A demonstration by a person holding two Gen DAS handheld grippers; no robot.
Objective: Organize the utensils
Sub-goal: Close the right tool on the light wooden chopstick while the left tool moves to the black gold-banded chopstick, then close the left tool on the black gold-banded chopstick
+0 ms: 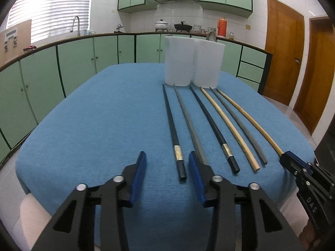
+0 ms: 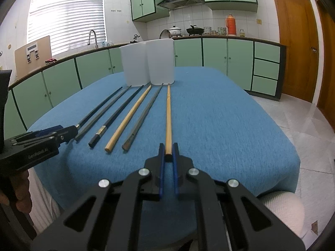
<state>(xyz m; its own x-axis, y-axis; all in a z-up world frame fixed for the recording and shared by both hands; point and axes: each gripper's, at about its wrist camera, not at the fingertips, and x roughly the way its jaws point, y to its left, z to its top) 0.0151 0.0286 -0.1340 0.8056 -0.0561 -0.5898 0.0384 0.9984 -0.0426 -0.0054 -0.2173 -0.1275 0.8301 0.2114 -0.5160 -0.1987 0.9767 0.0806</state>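
A table (image 1: 88, 113) covered in blue cloth carries everything. Six chopsticks (image 1: 211, 123) lie side by side from its near edge. Two white plastic containers (image 1: 193, 61) stand beyond their tips, towards the far edge.

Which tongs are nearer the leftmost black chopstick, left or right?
Left. The left tongs have the near end of the leftmost black chopstick between their open fingers. The right tongs are across the row, shut on the outermost wooden chopstick.

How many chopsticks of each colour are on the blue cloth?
Black chopsticks: 2
Grey chopsticks: 2
Tan chopsticks: 2
Total: 6
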